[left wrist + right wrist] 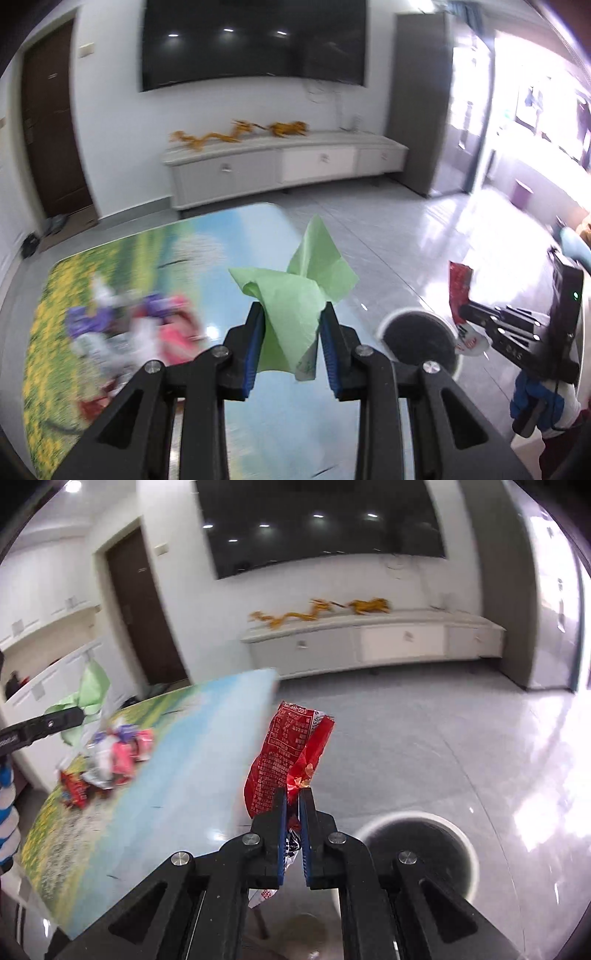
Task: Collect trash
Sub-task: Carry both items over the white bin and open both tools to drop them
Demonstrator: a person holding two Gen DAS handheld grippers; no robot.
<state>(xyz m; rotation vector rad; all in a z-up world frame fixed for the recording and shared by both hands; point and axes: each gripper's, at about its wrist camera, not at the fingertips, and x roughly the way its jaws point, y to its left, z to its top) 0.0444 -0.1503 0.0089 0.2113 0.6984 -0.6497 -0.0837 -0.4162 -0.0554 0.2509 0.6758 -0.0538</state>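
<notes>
The left gripper (pixel 293 314) was clamped on a crumpled green paper napkin (pixel 295 295), its blue-padded fingers (pixel 255 343) pressing the napkin from both sides with a moderate gap filled by the folds. The napkin stood up out of the grip above the table (pixel 229 236), whose top carried a printed meadow-and-sky picture, and its upper points fanned out past the table's far edge.

The right gripper (pixel 292 794) pinched a red snack wrapper (pixel 288 760), the two fingers drawn nearly together with only the thin foil between them. The wrapper rose upright from the pinch, printed text facing the camera, and a white and red tail of it hung below the pads (pixel 282 834). It was held just off the table's right edge, over the floor.

A round white-rimmed trash bin (pixel 469 849) with a dark inside stood on the floor beside the table, below and to the right of the wrapper. In the left wrist view the same bin (pixel 452 332) sat between the table and the right gripper.

A blurred heap of other wrappers (pixel 110 760), pink, purple, white and red, lay on the table's far left part, well apart from both grippers.
</notes>
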